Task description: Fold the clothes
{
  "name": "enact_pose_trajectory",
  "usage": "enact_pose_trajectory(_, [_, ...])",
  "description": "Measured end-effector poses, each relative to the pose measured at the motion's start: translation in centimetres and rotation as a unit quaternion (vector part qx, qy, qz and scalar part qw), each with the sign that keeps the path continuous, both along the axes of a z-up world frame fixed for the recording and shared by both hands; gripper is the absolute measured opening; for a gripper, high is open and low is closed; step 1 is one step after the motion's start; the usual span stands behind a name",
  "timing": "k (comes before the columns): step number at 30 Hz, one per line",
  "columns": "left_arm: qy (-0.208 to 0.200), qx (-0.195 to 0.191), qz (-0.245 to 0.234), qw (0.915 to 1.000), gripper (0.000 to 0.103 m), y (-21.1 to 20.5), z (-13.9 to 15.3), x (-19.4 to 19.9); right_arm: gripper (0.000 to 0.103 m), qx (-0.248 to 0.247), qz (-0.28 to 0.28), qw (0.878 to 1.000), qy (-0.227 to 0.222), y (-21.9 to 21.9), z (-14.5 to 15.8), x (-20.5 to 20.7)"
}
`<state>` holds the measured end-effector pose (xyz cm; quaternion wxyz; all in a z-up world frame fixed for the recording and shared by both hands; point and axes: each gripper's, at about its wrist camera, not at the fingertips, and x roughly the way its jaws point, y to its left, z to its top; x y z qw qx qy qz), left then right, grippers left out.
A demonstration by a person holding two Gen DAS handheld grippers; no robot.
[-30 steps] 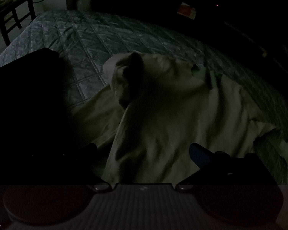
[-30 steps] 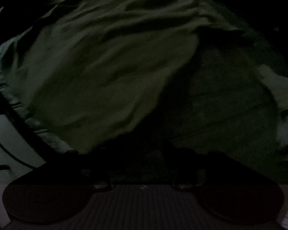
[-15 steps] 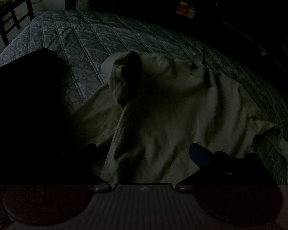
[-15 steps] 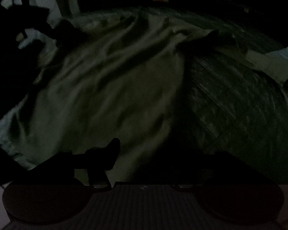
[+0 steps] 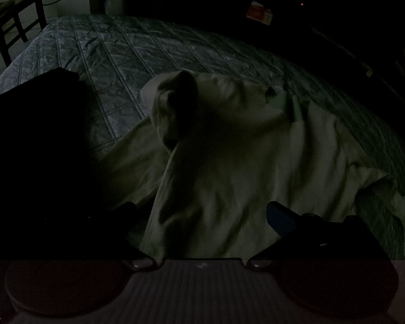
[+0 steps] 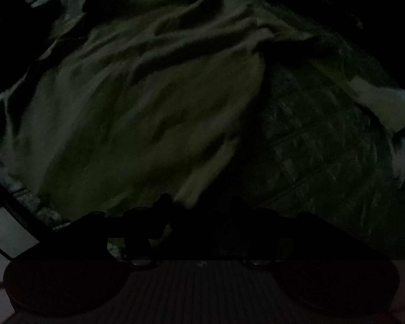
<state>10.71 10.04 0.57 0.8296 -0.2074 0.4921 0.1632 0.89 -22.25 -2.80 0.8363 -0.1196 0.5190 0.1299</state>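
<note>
A pale shirt [image 5: 229, 162] lies rumpled on a quilted bedspread [image 5: 116, 54], spread across the near half of the bed with deep creases running through it. One part of it is bunched up into a raised fold [image 5: 172, 102] toward the far side, and a sleeve [image 5: 372, 178] trails off to the right edge. In the right wrist view the same shirt [image 6: 127, 108] fills the left and middle, with the bare quilt [image 6: 310, 156] to its right and some white cloth [image 6: 386, 102] further right.

The left gripper [image 5: 202, 216] hangs over the near hem of the shirt, its jaws spread wide with fabric showing between them; no pad presses on the cloth. The right gripper [image 6: 202, 210] sits at the shirt's near edge, its jaws closing; it is too dark there to tell whether fabric is caught between them.

A dark flat shape [image 5: 35, 135] lies on the bed at left, and a chair [image 5: 10, 19] stands beyond the far corner
</note>
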Motion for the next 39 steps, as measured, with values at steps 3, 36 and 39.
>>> enact_pose_trajectory(3, [-0.002, -0.001, 0.002, 1.0, 0.102, 0.1, 0.0, 0.0, 0.05, 0.037, -0.032, 0.998, -0.026, -1.3, 1.6, 0.1])
enact_pose_trajectory(36, [-0.002, 0.005, 0.0, 1.0, 0.102, -0.2, 0.1, 0.1, 0.002, -0.119, 0.108, 0.987, -0.017, 0.7, 2.4, -1.8])
enact_pose_trajectory(39, [-0.003, 0.014, 0.008, 0.9999, 0.102, 0.1, 0.3, 0.0, 0.017, -0.117, 0.092, 0.988, -0.05, 0.5, 3.2, -1.9])
